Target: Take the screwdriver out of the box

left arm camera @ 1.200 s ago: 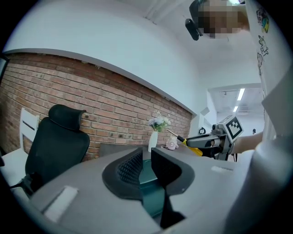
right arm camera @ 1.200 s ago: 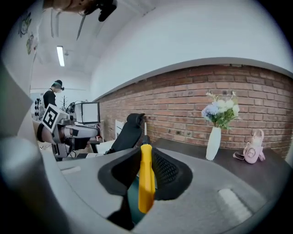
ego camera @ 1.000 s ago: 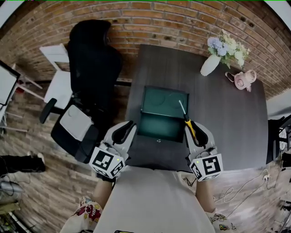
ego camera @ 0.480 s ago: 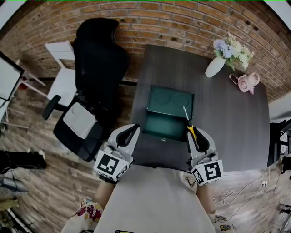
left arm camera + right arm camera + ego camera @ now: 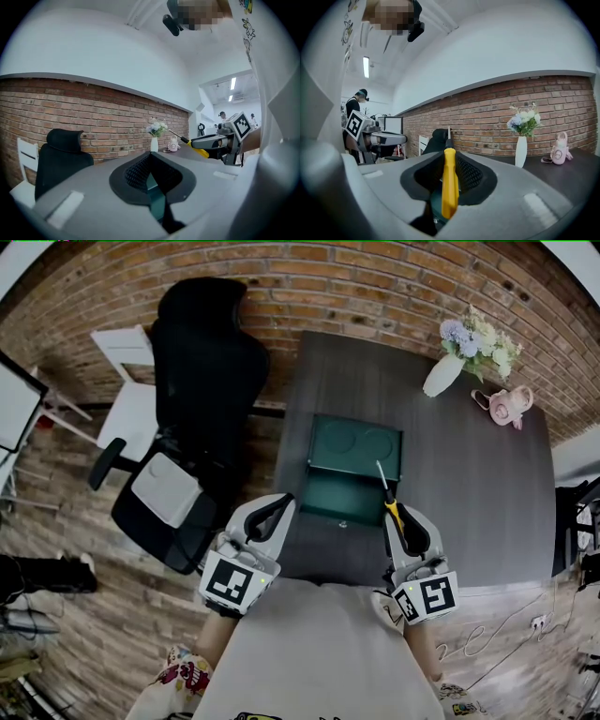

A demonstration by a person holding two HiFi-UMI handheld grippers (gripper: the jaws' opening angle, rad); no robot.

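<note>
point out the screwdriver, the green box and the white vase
screwdriver (image 5: 394, 513): head view, on its yellow handle
green box (image 5: 356, 444): head view, on the inside of its open lid
white vase (image 5: 437, 377): head view, on its body

Yellow-hdl screwdriver (image 5: 394, 510), dk green box (image 5: 356, 443), red brick wall (image 5: 375, 287).

A black office chair (image 5: 202, 362) stands beside the dark table (image 5: 469, 484) bearing 1 white vase (image 5: 437, 376).

Left gripper (image 5: 278, 507): jaws together at tips, nothing between them, pointing level, low on person's left. Right gripper (image 5: 409, 524): jaws clamped on yellow handle of screwdriver (image 5: 388, 497), shaft projecting forward past tips, gripper near level.
</note>
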